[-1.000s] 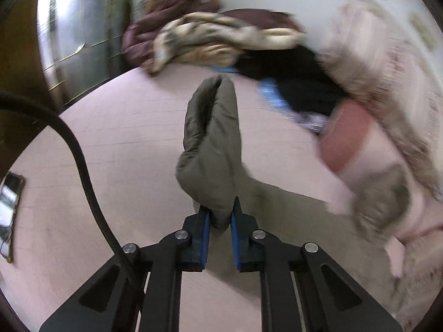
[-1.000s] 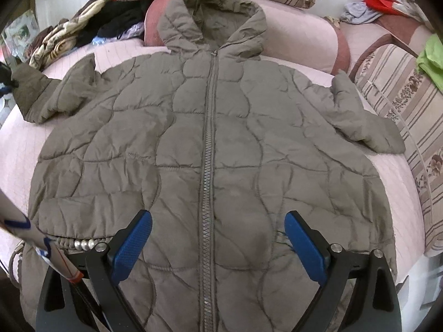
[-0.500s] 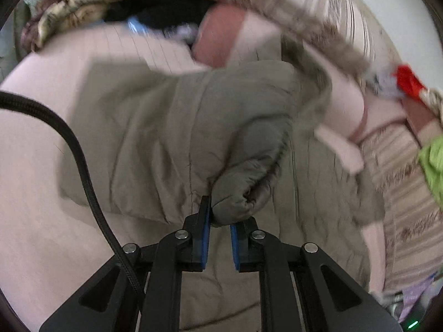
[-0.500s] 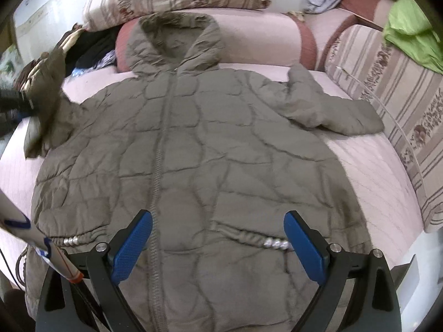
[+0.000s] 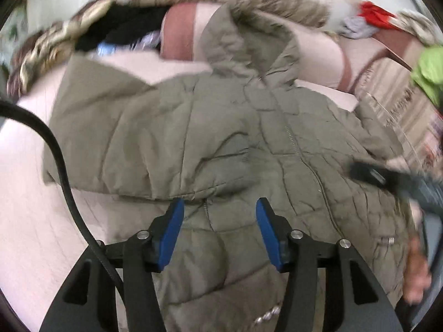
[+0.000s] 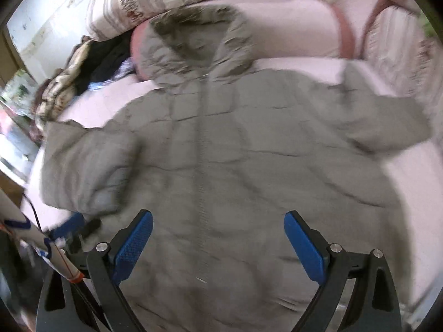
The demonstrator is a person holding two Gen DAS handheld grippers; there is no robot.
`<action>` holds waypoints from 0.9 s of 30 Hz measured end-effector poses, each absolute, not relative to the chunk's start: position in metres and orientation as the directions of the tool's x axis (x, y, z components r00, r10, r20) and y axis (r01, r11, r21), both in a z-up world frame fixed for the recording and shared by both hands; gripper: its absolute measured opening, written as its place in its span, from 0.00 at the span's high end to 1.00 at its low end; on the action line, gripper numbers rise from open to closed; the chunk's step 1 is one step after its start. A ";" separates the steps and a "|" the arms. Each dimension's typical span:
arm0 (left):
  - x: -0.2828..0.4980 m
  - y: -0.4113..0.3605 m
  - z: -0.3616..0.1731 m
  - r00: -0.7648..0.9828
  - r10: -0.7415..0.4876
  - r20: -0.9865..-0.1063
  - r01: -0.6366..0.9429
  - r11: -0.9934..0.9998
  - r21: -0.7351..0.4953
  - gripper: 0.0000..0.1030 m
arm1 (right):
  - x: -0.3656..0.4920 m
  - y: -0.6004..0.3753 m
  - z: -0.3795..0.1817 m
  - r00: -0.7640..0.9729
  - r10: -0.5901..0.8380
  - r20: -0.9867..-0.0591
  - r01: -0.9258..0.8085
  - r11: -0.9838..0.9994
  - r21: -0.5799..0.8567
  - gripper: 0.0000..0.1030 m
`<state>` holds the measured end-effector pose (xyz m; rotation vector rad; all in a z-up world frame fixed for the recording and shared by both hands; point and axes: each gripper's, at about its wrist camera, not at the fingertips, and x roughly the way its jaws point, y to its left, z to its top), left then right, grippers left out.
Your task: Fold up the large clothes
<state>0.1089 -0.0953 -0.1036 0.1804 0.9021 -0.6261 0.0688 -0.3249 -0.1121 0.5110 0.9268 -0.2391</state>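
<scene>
The olive quilted hooded coat (image 6: 221,166) lies zipper-up across the pink bed cover (image 5: 33,193), its hood (image 6: 193,41) resting against a pink bolster (image 6: 290,27). One sleeve (image 5: 133,138) is folded in over the chest; the other sleeve (image 6: 382,119) lies spread toward the striped cushions (image 6: 398,44). The left gripper (image 5: 218,221) hangs over the coat's lower front, jaws apart and holding nothing. The right gripper (image 6: 218,240) hovers above the hem, jaws wide apart. A heap of dark and patterned clothes (image 5: 83,33) crowds the far corner beside the hood. A black cable (image 5: 58,166) crosses the left view.
</scene>
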 end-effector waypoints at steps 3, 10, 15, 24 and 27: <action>0.106 -0.087 -0.096 0.428 -0.486 -0.762 0.622 0.770 -0.141 0.46 | 0.100 -0.314 -0.119 0.611 0.120 -0.782 0.357 0.840 0.408 0.05; 0.151 -0.038 -0.063 0.466 -0.536 -0.704 0.543 0.801 -0.251 0.39 | 0.164 -0.276 -0.135 0.595 0.217 -0.774 0.267 0.855 0.444 0.05; 0.196 0.012 -0.061 0.580 -0.366 -0.727 0.305 0.926 -0.223 0.38 | 0.208 -0.250 -0.163 0.543 0.261 -0.798 0.286 0.836 0.468 0.05; 0.225 0.031 -0.077 0.551 -0.316 -0.773 0.152 0.948 -0.279 0.38 | 0.210 -0.257 -0.134 0.580 0.370 -0.726 0.204 0.797 0.569 0.86; 0.223 0.026 -0.078 0.556 -0.310 -0.772 0.142 0.950 -0.279 0.38 | 0.200 -0.276 -0.114 0.609 0.300 -0.734 0.214 0.829 0.517 0.88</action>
